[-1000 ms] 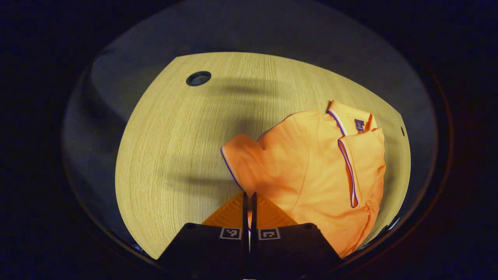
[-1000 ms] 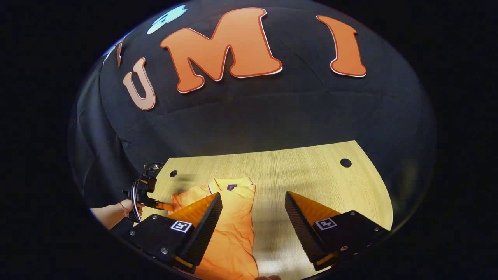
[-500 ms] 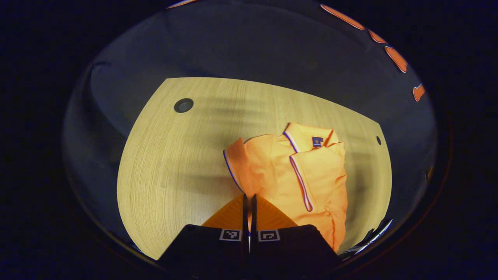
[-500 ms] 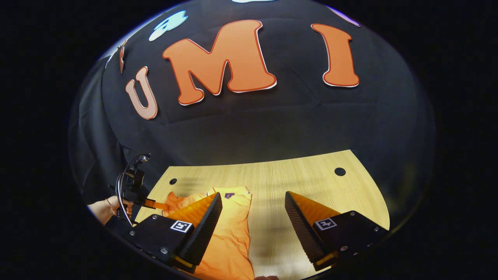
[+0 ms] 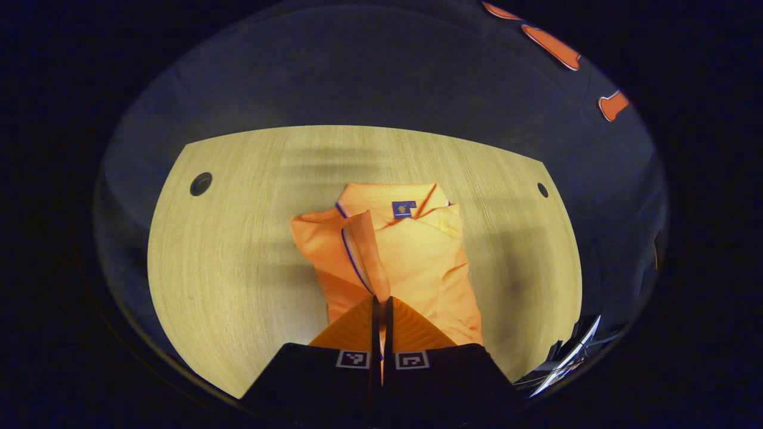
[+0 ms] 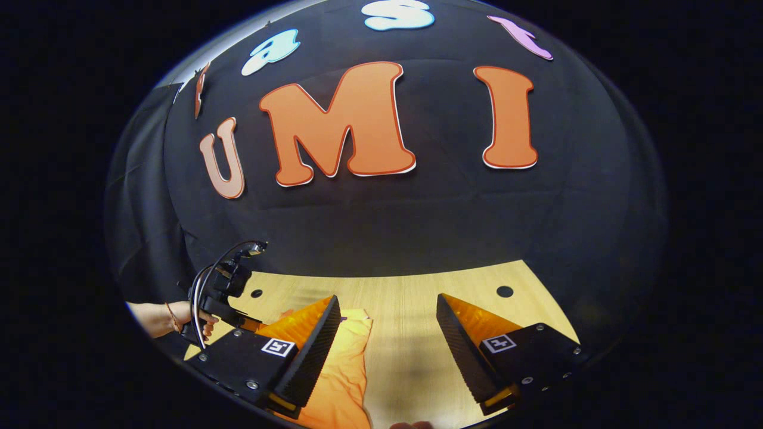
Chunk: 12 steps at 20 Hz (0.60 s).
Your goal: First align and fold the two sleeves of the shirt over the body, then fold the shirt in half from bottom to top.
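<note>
On the table (image 5: 238, 250), shirt (image 5: 417, 256) hem hidden by left tongs (image 5: 381, 310)

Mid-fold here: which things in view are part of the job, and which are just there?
Job:
- orange shirt
- its sleeve, pinched in the shut left tool
- right tool, open above the table

Just there:
- wooden table
- table holes

Dim booth, fisheye warp, soft shadows

You have one orange polo shirt (image 5: 411, 262) ahead of your left gripper (image 5: 381, 310). One wooden table (image 5: 238, 268) with two cable holes (image 5: 201, 183) lies under it. You hold two grippers.
</note>
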Tool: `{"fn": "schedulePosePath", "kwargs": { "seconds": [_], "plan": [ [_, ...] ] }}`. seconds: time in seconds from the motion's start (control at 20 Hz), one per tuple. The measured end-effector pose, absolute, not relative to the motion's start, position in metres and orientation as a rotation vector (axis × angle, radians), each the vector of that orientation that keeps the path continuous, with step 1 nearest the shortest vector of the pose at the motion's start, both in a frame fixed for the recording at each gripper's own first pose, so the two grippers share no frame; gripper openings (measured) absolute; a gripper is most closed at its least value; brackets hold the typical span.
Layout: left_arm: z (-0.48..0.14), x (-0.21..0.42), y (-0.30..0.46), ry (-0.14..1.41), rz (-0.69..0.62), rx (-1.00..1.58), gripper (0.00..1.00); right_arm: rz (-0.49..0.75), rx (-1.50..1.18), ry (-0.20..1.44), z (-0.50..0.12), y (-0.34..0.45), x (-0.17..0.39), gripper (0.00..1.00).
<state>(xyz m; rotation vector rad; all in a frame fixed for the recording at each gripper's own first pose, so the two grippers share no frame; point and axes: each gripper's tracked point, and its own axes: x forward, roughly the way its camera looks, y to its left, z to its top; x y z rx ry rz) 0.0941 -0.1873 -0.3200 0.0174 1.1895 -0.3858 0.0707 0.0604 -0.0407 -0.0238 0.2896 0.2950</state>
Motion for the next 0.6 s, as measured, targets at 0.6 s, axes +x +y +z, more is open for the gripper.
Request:
{"fn": "schedulePosePath", "kwargs": {
  "seconds": [0.6],
  "plan": [
    [-0.37, 0.082, -0.271, 1.305, -0.416, 0.034, 0.01, 0.252, -0.068, 0.36, -0.073, 0.025, 0.073, 0.99]
  ]
}}
